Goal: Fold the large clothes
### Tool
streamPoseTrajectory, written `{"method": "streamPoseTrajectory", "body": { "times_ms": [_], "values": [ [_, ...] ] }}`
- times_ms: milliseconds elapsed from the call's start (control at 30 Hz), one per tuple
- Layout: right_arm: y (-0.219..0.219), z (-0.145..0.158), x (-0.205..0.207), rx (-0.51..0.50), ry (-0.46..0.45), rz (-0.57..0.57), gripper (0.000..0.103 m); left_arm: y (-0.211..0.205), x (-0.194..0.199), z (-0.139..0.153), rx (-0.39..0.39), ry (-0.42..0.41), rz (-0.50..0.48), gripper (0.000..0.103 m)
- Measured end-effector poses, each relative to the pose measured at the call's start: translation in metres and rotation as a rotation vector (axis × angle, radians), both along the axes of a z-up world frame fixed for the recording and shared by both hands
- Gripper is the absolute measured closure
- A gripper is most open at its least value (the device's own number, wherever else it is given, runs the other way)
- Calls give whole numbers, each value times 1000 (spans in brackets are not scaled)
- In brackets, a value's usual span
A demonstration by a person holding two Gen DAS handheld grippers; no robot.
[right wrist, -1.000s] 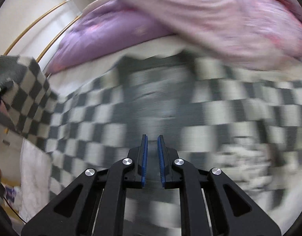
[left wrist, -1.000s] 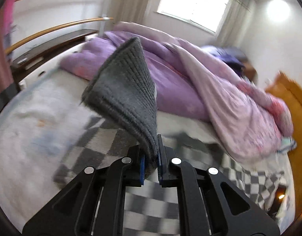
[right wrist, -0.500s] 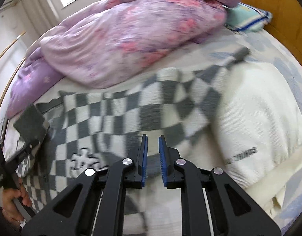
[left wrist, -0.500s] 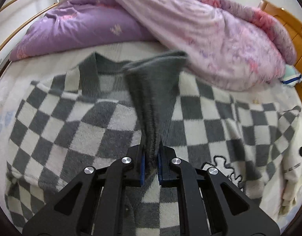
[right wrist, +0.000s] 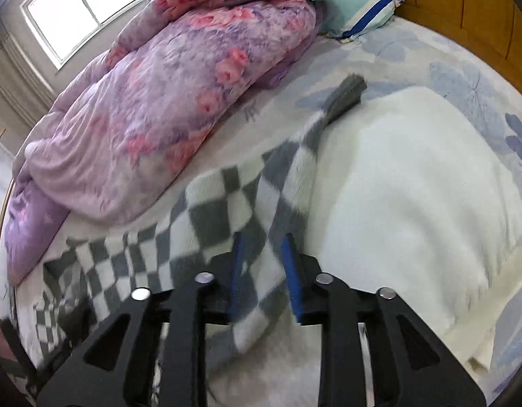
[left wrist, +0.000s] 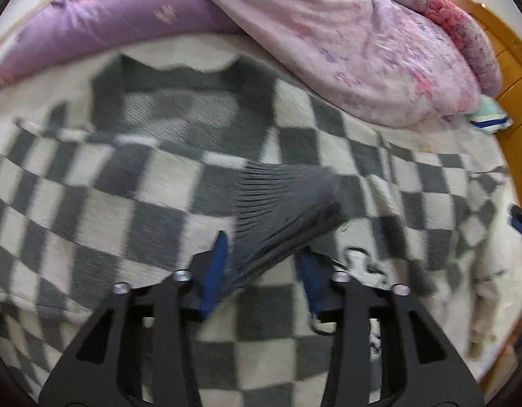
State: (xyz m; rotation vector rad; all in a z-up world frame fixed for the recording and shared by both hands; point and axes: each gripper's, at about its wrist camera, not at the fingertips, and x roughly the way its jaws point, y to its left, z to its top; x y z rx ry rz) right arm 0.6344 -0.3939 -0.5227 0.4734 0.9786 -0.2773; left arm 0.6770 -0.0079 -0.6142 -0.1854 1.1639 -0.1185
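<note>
Your bed (right wrist: pixel 413 51) carries the checkered sweater (left wrist: pixel 91 183), purple duvet (right wrist: pixel 166 101), white garment (right wrist: pixel 413 186) and pillow (right wrist: pixel 359 10)

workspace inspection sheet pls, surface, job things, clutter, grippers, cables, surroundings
surface: bed sheet, pale with blue flower print.
job's things: checked sweater spread flat; its grey cuff lies between the left fingers; other sleeve's cuff rests on a white garment.
clutter: purple quilt, pillow.
grippers: left gripper open; right gripper open over the sleeve.
cables: nothing seen.
surroundings: wooden headboard, window.
</note>
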Motion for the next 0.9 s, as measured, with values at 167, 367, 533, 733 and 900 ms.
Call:
{"method": "streamPoseTrajectory", "body": {
  "times_ms": [167, 367, 533, 733, 900],
  "values": [
    [-16, -9, 26, -68, 65, -69, 65, 6, -1, -1, -30, 6, 13, 48],
    [-33, -32, 45, 47, 43, -75, 59, 24, -12, 10, -256, -15, 50, 41],
    [-49, -47, 46, 100, 34, -95, 89, 40, -24, 12, -266, -52, 84, 34],
    [-30, -5, 26, 54, -107, -47, 92, 72, -10, -28, -106, 106, 192, 34],
    [25, 55, 13, -45, -263, 44, 92, 53, -2, -29, -1, 114, 73, 27]
  ]
}}
